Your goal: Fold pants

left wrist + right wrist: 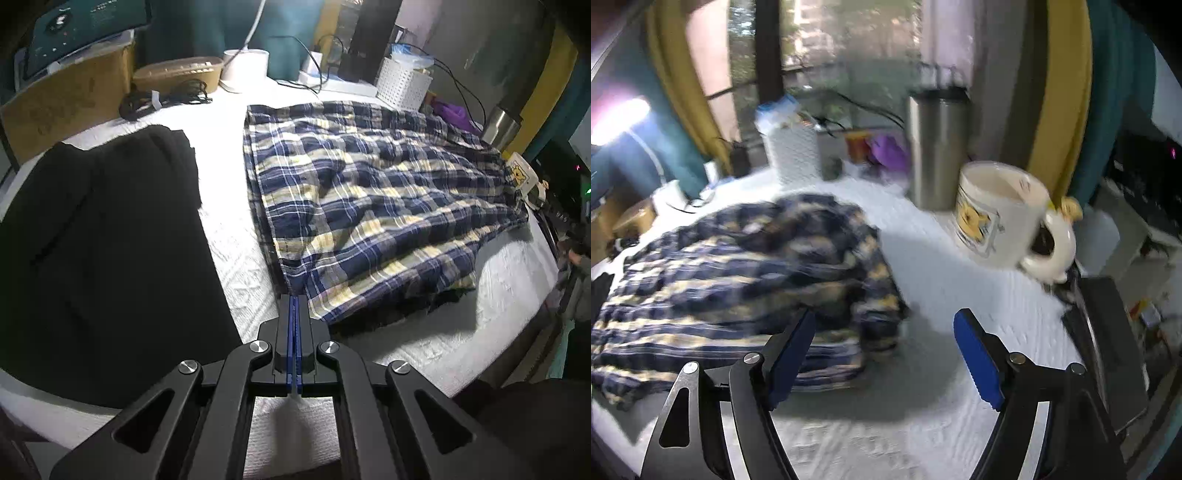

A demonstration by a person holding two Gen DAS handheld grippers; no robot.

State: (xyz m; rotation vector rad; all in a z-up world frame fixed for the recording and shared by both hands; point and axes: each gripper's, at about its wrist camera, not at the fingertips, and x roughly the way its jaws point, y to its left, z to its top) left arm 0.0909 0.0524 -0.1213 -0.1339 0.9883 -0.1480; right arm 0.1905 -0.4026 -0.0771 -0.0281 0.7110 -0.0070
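blue-and-yellow plaid pants (369,206) lie folded, rumpled, on white cloth.

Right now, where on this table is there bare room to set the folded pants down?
Bare white cover shows between the black garment and the plaid pants, and between pants and mug. The back edge, with basket and cables, is crowded.

Bare white cover (229,236) between plaid pants (369,192) and black garment (103,236), mug (1001,214) beside pants

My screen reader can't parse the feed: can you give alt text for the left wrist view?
The left gripper, shut, touches the near corner of the plaid pants, which lie rumpled on a white cloth. A black garment lies to the left, and boxes, cables, a basket and a mug stand behind.
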